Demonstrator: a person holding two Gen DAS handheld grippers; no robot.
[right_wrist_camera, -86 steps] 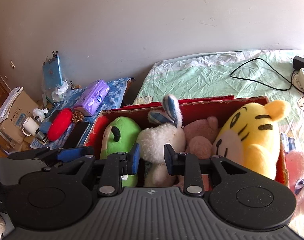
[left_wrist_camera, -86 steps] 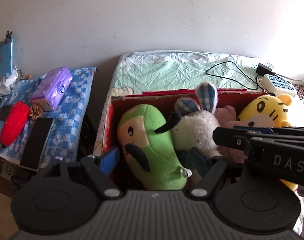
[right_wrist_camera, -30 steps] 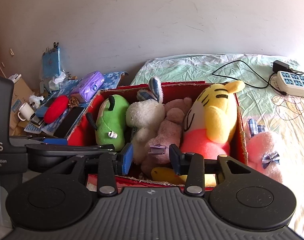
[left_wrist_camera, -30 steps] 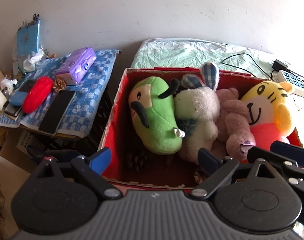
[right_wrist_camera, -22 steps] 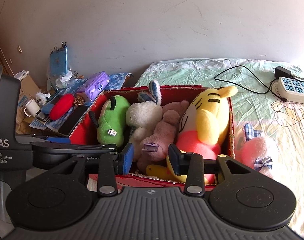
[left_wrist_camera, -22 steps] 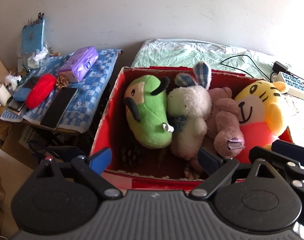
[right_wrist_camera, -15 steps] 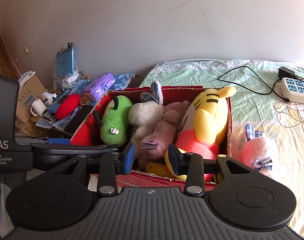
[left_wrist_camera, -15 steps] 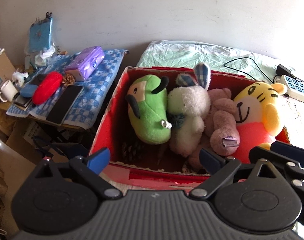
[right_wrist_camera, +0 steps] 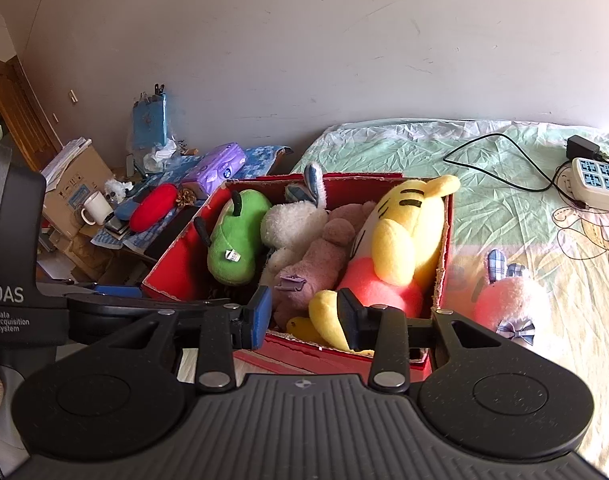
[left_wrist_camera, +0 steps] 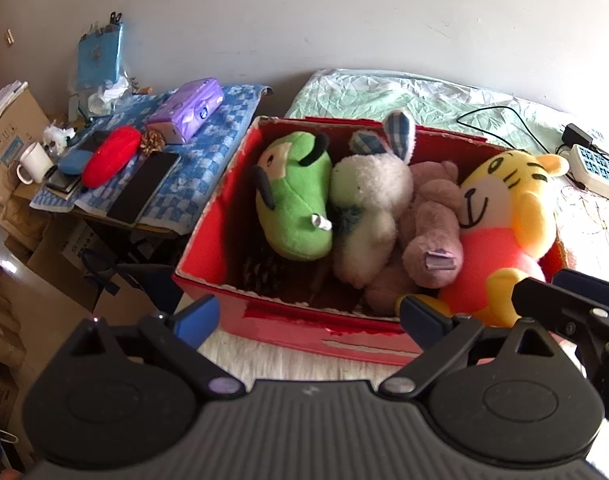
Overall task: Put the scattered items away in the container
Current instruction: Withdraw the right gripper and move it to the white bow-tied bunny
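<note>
A red cardboard box stands on the bed. It holds a green plush, a white rabbit plush, a mauve bear and a yellow tiger plush. A pink rabbit plush lies on the bed right of the box. My left gripper is open and empty, in front of the box. My right gripper is open and empty, at the box's near edge.
A side table with a blue checked cloth left of the box holds a purple tissue pack, a red case and a phone. A power strip and cable lie on the green sheet. Cardboard boxes stand at far left.
Both grippers have pulled back and risen from the box, so the whole box shows. The toys in it have not moved.
</note>
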